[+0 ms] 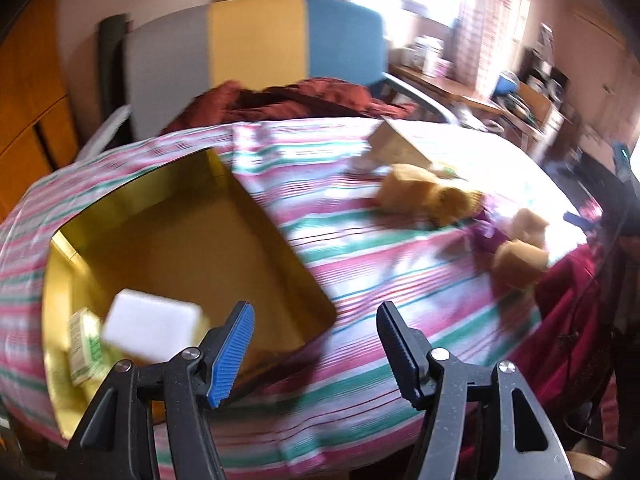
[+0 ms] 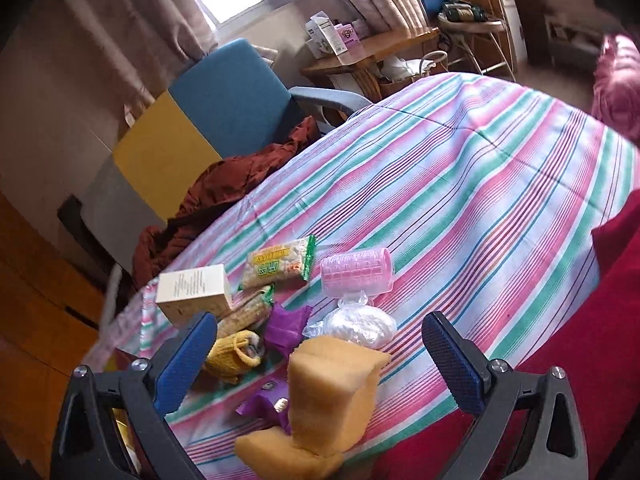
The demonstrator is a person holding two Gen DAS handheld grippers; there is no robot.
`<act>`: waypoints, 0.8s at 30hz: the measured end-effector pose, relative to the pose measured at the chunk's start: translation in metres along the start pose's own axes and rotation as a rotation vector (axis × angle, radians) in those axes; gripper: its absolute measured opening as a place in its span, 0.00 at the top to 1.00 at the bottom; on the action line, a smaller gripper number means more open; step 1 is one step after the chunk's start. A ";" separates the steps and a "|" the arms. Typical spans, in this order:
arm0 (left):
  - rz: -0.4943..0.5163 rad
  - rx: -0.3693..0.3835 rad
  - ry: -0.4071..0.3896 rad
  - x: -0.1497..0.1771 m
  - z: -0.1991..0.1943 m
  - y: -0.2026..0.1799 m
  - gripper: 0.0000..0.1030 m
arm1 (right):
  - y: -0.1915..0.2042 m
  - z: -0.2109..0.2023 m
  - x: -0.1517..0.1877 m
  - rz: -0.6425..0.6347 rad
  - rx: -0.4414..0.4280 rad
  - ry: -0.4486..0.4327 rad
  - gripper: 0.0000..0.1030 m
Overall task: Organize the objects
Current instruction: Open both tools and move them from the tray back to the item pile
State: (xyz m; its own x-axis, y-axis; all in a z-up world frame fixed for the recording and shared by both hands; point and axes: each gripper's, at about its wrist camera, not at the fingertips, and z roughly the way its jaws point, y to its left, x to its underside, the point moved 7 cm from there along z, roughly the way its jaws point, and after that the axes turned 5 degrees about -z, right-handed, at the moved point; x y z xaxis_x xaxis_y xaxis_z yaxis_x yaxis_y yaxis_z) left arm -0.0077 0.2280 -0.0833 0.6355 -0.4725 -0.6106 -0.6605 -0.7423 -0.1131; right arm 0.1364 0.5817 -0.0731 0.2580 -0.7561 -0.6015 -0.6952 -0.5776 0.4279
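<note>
While both grippers' fingers (image 2: 452,356) gape wide and empty, we steer the right gripper (image 2: 316,360) squarely over the sponge (image 2: 332,384) beside the box (image 1: 192,232).

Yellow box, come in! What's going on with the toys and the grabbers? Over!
Both grippers open, empty. Yellow box holds a white block and a green packet. Sponges, pink roller still on the cloth. Nothing blocking.

Left gripper (image 1: 314,354): black plastic clamp arms with triangular cut-outs, silver rivets, blue ribbed pads. Right gripper (image 2: 320,368): same black frame, silver rivets, blue dimpled pads.
</note>
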 end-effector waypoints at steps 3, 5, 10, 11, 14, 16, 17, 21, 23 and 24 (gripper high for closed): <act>0.083 0.078 0.019 -0.005 0.015 -0.035 0.37 | -0.003 -0.002 0.000 0.033 -0.024 -0.016 0.00; 0.135 0.117 0.034 -0.008 0.025 -0.057 0.37 | -0.003 -0.002 0.000 0.040 -0.035 -0.016 0.00; 0.272 0.225 0.067 -0.007 0.045 -0.120 0.28 | -0.003 -0.001 -0.001 0.045 -0.049 -0.014 0.00; 0.301 0.242 0.064 -0.006 0.047 -0.131 0.28 | -0.003 0.000 -0.001 0.046 -0.051 -0.011 0.00; 0.363 0.289 0.055 -0.005 0.053 -0.160 0.26 | -0.003 -0.001 -0.001 0.047 -0.065 -0.012 0.00; 0.376 0.320 0.069 -0.004 0.057 -0.172 0.22 | -0.004 -0.001 -0.001 0.050 -0.070 -0.015 0.00; 0.382 0.339 0.078 -0.004 0.059 -0.182 0.21 | -0.004 -0.002 -0.001 0.052 -0.074 -0.016 0.00; 0.403 0.377 0.098 -0.002 0.069 -0.212 0.20 | -0.006 -0.002 -0.002 0.069 -0.094 -0.019 0.00; 0.403 0.383 0.119 -0.001 0.076 -0.226 0.20 | -0.007 -0.001 -0.002 0.080 -0.103 -0.016 0.00; 0.399 0.381 0.127 -0.002 0.078 -0.230 0.20 | -0.008 -0.001 -0.002 0.084 -0.107 -0.016 0.00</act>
State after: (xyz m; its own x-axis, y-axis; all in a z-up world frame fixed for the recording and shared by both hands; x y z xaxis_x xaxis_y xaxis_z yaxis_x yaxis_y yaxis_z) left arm 0.1124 0.4368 -0.1174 0.3341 -0.7524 -0.5677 -0.9423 -0.2813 -0.1817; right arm 0.1419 0.5874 -0.0741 0.1902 -0.7988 -0.5708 -0.6382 -0.5424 0.5464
